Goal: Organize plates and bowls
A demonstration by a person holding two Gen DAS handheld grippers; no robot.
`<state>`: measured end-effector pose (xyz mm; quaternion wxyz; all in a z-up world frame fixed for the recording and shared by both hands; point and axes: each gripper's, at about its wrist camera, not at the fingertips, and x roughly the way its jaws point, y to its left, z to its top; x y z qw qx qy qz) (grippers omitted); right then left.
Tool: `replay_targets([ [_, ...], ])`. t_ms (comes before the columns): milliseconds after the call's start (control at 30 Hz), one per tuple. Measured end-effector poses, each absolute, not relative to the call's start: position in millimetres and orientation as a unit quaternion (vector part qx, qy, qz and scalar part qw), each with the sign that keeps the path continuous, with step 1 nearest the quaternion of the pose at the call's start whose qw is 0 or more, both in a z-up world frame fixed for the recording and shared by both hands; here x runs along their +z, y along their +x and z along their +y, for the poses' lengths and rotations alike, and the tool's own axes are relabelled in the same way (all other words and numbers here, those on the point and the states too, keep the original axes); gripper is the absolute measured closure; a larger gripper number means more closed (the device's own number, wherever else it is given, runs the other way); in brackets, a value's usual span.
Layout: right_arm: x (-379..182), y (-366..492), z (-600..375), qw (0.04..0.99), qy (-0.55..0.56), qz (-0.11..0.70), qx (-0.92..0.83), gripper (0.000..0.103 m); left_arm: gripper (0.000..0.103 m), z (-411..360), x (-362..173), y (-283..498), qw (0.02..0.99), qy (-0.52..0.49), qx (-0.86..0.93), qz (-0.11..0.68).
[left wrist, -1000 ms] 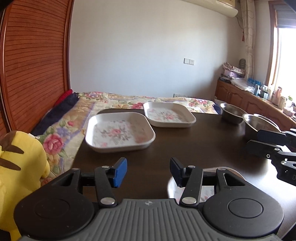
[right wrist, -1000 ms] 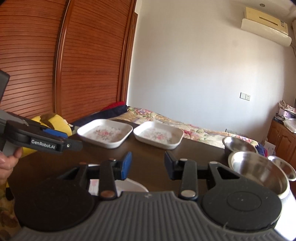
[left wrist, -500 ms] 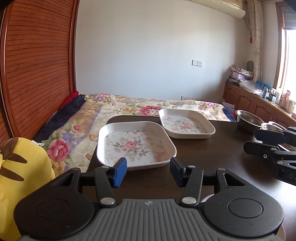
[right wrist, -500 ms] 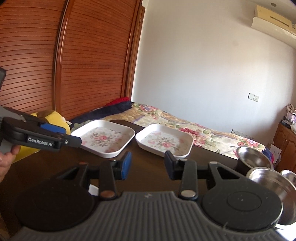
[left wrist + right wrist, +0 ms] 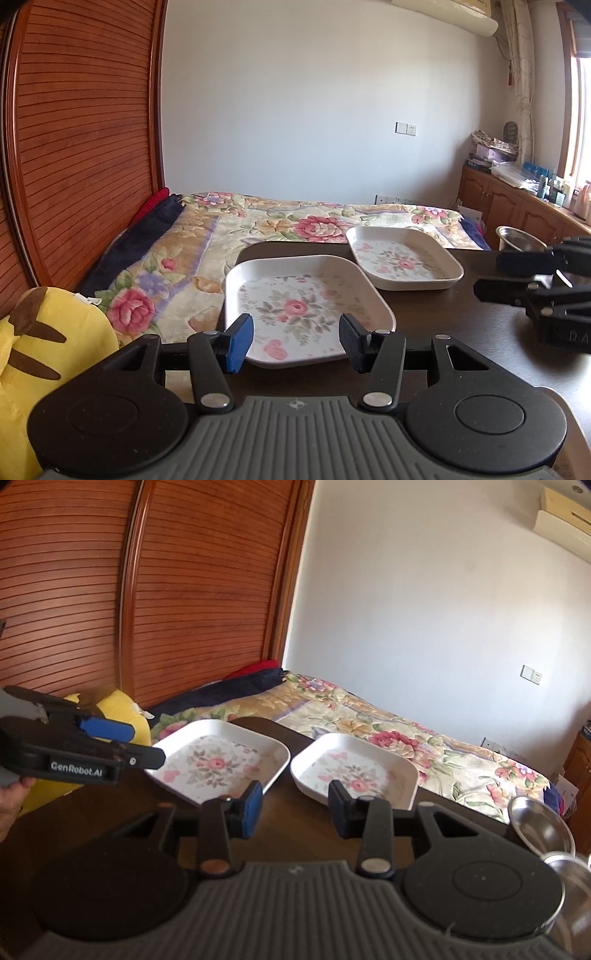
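Two white square plates with a floral print sit side by side on the dark table [image 5: 461, 325]. The nearer plate [image 5: 301, 308] [image 5: 218, 760] lies just beyond my left gripper [image 5: 295, 343], which is open and holds nothing. The farther plate [image 5: 402, 258] [image 5: 354, 771] lies just ahead of my right gripper [image 5: 295, 808], also open and holding nothing. Steel bowls [image 5: 541, 829] [image 5: 519, 238] stand at the table's right side. Each gripper shows in the other's view: the right gripper [image 5: 532, 280] at right, the left gripper [image 5: 110, 746] at left.
A bed with a floral quilt [image 5: 258, 229] runs behind the table. A yellow plush toy [image 5: 44, 354] sits at the left beside the slatted wooden wardrobe [image 5: 147, 590]. A wooden cabinet [image 5: 517, 210] with clutter lines the right wall. A hand [image 5: 11, 797] holds the left gripper.
Both grippers have moved forward toward the two floral plates, which now look larger and closer. The round plate near the left gripper has dropped out of view. Both stay open.
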<state>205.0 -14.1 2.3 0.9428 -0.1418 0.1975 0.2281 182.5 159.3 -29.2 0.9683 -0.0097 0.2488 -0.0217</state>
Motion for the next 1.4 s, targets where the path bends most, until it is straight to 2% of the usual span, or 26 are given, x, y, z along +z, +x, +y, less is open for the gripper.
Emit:
replay_targets([
  [367,3,241,13,0.928,-0.152,0.219,0.26,0.064,0.049,179,-34,205,0.966,-0.003,-0.01,0.257],
  [467,-3,253,16,0.921,-0.142,0.244,0.268,0.072,0.057,186,-35,214,0.966,-0.002,-0.005,0.26],
  [600,-12,266,21,0.911,-0.141,0.274,0.274,0.077,0.066,195,-41,226,0.963,-0.005,0.0,0.269],
  [933,-28,284,27,0.894,-0.143,0.322,0.278,0.077,0.069,206,-54,244,0.958,-0.017,-0.001,0.287],
  [1200,-33,295,31,0.881,-0.13,0.349,0.292,0.078,0.085,206,-60,249,0.954,-0.027,-0.013,0.3],
  [1400,-36,298,34,0.875,-0.139,0.355,0.299,0.082,0.09,207,-64,251,0.95,-0.031,-0.015,0.309],
])
